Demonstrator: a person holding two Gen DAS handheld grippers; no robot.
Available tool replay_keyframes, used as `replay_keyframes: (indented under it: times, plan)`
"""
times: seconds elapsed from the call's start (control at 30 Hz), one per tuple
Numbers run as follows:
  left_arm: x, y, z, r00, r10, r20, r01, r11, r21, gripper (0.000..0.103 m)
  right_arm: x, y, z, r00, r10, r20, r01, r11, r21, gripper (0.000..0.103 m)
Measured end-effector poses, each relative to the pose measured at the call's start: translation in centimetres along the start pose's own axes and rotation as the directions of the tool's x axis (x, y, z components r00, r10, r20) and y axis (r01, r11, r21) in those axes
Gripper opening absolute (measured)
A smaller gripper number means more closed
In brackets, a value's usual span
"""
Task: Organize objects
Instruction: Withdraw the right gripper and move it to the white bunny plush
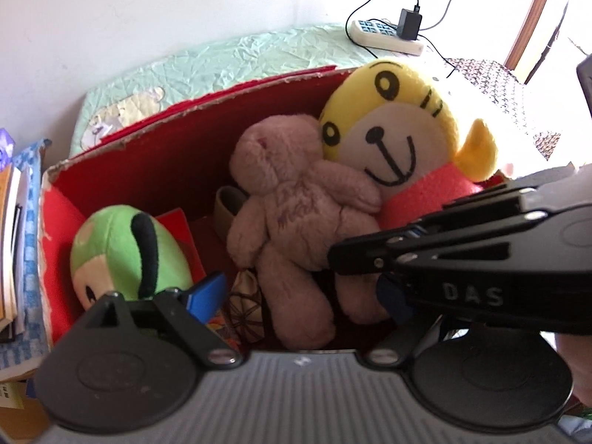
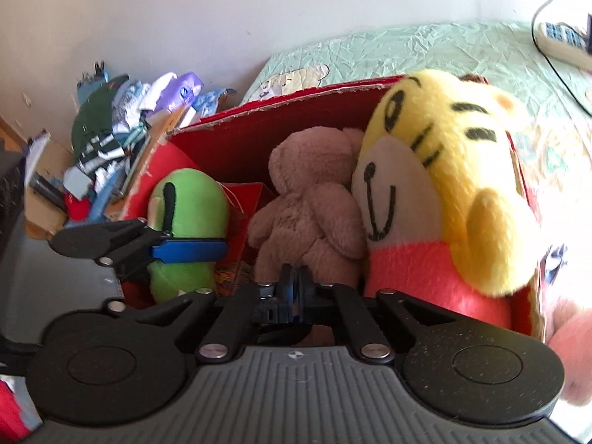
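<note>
A red cardboard box [image 1: 166,162] holds three plush toys: a green one [image 1: 122,255] at the left, a pinkish-brown bear [image 1: 296,218] in the middle and a yellow tiger in a red shirt [image 1: 392,129] at the right. My left gripper [image 1: 299,296] is open over the box's near side, with the bear's legs between its fingers. My right gripper [image 2: 294,285] is shut and empty just in front of the bear [image 2: 314,199]; it shows from the side in the left wrist view [image 1: 344,259]. The left gripper's blue finger [image 2: 192,248] lies against the green toy [image 2: 188,214]. The tiger [image 2: 444,170] leans on the box's right wall.
The box [image 2: 266,137] stands on a bed with a pale green sheet [image 1: 240,59]. A white power strip with a black charger [image 1: 392,33] lies at the far right. Stacked books and paper [image 1: 14,244] stand left of the box; clothes and clutter [image 2: 111,140] are piled beyond.
</note>
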State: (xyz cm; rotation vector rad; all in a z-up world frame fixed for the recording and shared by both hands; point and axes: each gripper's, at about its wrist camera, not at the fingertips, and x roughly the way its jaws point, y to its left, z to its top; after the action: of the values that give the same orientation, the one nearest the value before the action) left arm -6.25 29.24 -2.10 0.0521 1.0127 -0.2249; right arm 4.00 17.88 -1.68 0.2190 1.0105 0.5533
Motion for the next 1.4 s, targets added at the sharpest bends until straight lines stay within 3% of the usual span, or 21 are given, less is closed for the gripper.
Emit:
replay_keyframes:
  times: [0.13, 0.2, 0.3, 0.47, 0.83, 1.03, 1.17, 1.27, 1.4]
  plan:
    - [-0.5, -0.4, 0.1, 0.999, 0.049, 0.011, -0.049, 0.999, -0.004, 0.09, -1.3, 0.1, -0.6, 0.999, 0.0, 0.042, 0.0, 1.0, 0.015, 0.011]
    - [-0.8, -0.7, 0.2, 0.997, 0.076, 0.02, -0.076, 0.997, -0.005, 0.09, -2.0, 0.6, -0.9, 0.997, -0.029, 0.071, 0.028, 1.0, 0.005, 0.024]
    - [-1.4, -1.1, 0.1, 0.993, 0.113, 0.039, -0.113, 0.994, 0.002, 0.09, -2.8, 0.9, -1.3, 0.992, -0.06, 0.114, 0.06, 0.998, 0.005, 0.03]
    - [-2.4, -2.0, 0.0, 0.983, 0.177, 0.053, -0.177, 0.984, 0.009, 0.09, -3.9, 1.3, -1.8, 0.984, -0.093, 0.153, 0.092, 0.996, 0.012, 0.031]
    - [-4.8, -3.6, -1.1, 0.967, 0.242, 0.073, -0.242, 0.97, -0.013, 0.091, -6.9, 2.8, -3.5, 0.96, -0.162, 0.23, 0.17, 0.985, -0.015, 0.038]
    - [-6.3, -5.4, -1.9, 0.95, 0.293, 0.112, -0.294, 0.956, -0.008, 0.091, -8.4, 2.8, -4.4, 0.955, -0.159, 0.251, 0.169, 0.985, -0.022, 0.038]
    - [-6.9, -6.3, -2.1, 0.952, 0.292, 0.092, -0.291, 0.956, -0.03, 0.091, -9.2, 2.3, -5.0, 0.959, -0.135, 0.251, 0.146, 0.989, -0.025, 0.038]
    - [-7.4, -7.4, -2.3, 0.936, 0.339, 0.097, -0.335, 0.94, -0.054, 0.091, -9.7, 1.8, -5.1, 0.964, -0.107, 0.244, 0.122, 0.992, -0.046, 0.038]
    - [-7.4, -8.5, -2.4, 0.933, 0.353, 0.069, -0.345, 0.933, -0.1, 0.091, -10.3, 1.0, -5.2, 0.972, -0.066, 0.224, 0.084, 0.994, -0.071, 0.038]
